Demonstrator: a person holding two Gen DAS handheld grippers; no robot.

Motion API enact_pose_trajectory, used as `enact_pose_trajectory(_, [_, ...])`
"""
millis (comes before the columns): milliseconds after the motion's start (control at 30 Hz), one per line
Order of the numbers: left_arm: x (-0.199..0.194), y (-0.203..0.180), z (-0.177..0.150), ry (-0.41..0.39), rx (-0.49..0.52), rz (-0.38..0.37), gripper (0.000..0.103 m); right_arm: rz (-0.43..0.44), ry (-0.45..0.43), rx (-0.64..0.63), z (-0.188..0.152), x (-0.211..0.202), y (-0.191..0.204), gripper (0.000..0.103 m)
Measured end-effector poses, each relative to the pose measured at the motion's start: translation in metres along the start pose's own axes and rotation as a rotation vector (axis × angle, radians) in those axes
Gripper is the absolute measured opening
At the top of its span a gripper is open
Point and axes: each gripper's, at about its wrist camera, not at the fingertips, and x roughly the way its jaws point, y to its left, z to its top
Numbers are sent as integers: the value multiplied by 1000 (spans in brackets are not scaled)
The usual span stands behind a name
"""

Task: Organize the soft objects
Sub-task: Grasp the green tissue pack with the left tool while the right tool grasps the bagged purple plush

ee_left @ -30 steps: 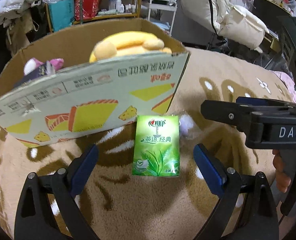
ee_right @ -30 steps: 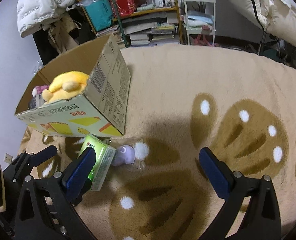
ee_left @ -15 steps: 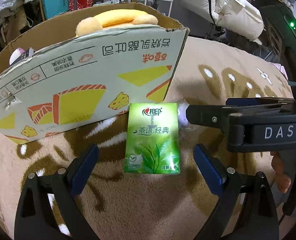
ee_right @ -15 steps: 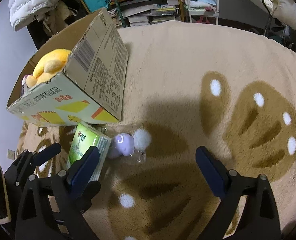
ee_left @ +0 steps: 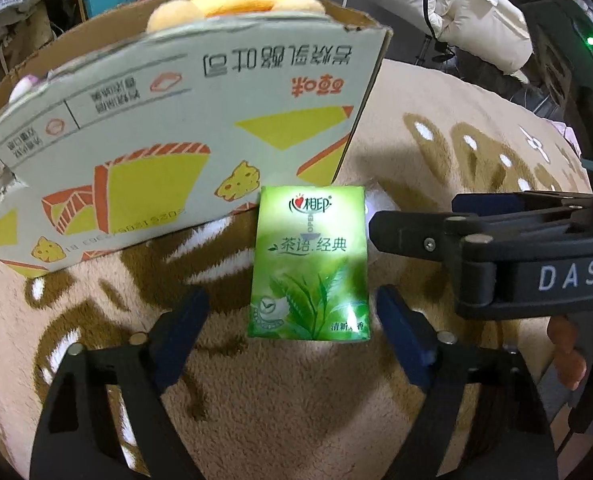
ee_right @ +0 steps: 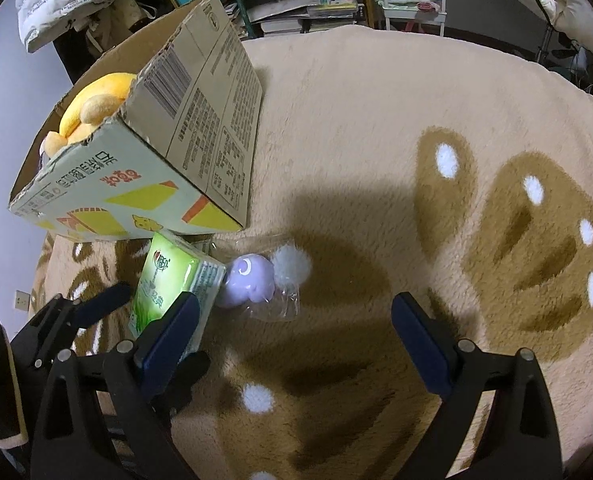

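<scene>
Sitting on the patterned blanket (ee_right: 356,120), the box (ee_left: 176,120) holds a yellow plush (ee_right: 92,104). Just before its right corner lies the green pack (ee_left: 310,264), between the closing left tool (ee_left: 292,320), whose pads seem not yet touching it. Beside it lies a bagged purple toy (ee_right: 248,282). Right tool (ee_right: 292,332) hangs spread, pinching nothing.

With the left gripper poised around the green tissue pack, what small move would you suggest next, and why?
Probably let the closing left gripper finish shutting on the green tissue pack: the pack lies between its pads, neither visibly pressing yet, beside the cardboard box.
</scene>
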Motion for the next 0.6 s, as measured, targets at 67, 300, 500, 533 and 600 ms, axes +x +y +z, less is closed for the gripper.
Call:
enact_pose_trajectory(67, [1, 1, -1, 4, -5, -1, 69, 12, 2, 6, 0, 1, 0, 101])
enact_pose_trajectory(300, [-1, 7, -5, 5, -25, 26, 54, 43, 19, -22, -1, 9, 9, 101])
enact_pose_trajectory(500, [-9, 13, -11, 13, -39, 72, 54, 47, 29, -52, 0, 15, 17, 101])
enact_pose_trajectory(533, [-10, 15, -11, 14, -46, 76, 54, 51, 30, -52, -1, 16, 17, 101])
enact_pose_trajectory(600, [-14, 19, -12, 11, -56, 90, 54, 72, 35, -44, 0, 18, 18, 101])
